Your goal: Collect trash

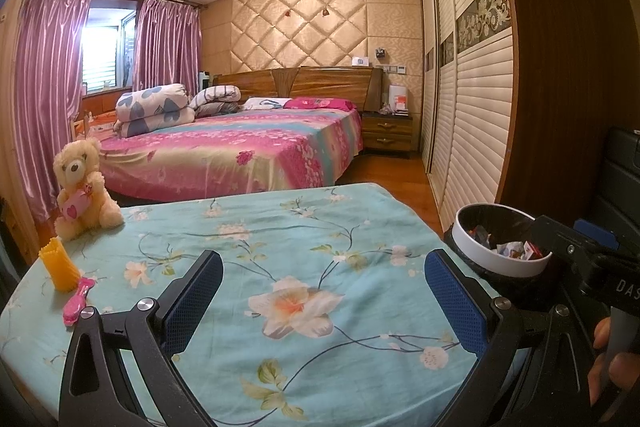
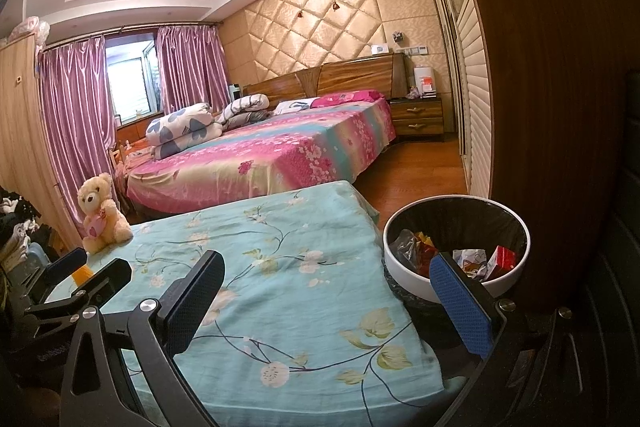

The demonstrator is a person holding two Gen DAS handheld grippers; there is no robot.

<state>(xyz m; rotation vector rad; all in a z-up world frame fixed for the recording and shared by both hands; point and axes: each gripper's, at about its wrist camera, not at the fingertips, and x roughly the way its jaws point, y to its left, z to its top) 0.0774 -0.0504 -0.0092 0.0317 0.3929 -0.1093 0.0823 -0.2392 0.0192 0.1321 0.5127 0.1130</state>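
Bedroom setting; floral-sheeted table [image 1: 304, 227] in foreground. Left gripper [image 1: 324, 303] and right gripper [image 2: 326, 305] are held spread wide, nothing gripped. Trash [image 2: 472, 259] is seen inside the white-rimmed bin [image 2: 404, 267], just beside the table's right edge. Teddy bear [image 1: 84, 183] is seated at the far-left corner.

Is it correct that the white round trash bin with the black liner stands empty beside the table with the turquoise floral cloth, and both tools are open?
Not quite: the white round trash bin with the black liner is not empty. The right wrist view shows crumpled wrappers and a red packet inside it. The rest holds: it stands beside the table with the turquoise floral cloth, and the left tool and right tool are both open.
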